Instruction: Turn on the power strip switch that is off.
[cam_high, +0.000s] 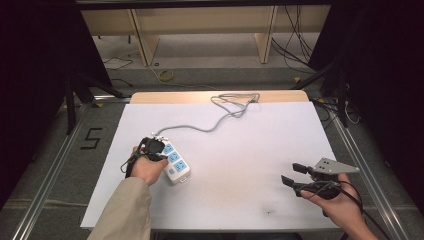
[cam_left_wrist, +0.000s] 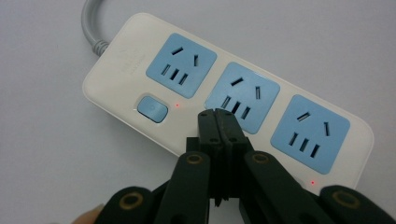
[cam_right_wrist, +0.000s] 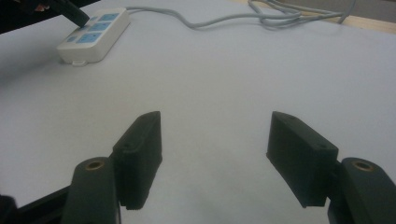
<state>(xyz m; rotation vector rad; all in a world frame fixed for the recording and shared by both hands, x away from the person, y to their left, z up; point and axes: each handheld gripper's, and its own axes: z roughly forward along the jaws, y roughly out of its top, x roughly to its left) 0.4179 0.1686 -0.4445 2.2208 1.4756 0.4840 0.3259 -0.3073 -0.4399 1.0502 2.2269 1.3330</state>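
A white power strip (cam_high: 176, 160) with three blue sockets lies on the left part of the white table, its grey cable (cam_high: 220, 117) running to the far edge. In the left gripper view the power strip (cam_left_wrist: 140, 56) has a blue switch (cam_left_wrist: 152, 109) and small red lights. My left gripper (cam_left_wrist: 217, 115) is shut, jaws pressed together with nothing between them, its tips over the strip beside the middle socket. The left gripper (cam_high: 159, 150) sits over the strip's left end in the high view. My right gripper (cam_high: 292, 173) rests at the right, open and empty (cam_right_wrist: 215, 135).
The table's white sheet (cam_high: 240, 150) has free room in the middle and front. A coil of the grey cable (cam_right_wrist: 289, 16) lies at the far edge. Metal rails (cam_high: 60, 165) run along both table sides, with wooden shelving behind.
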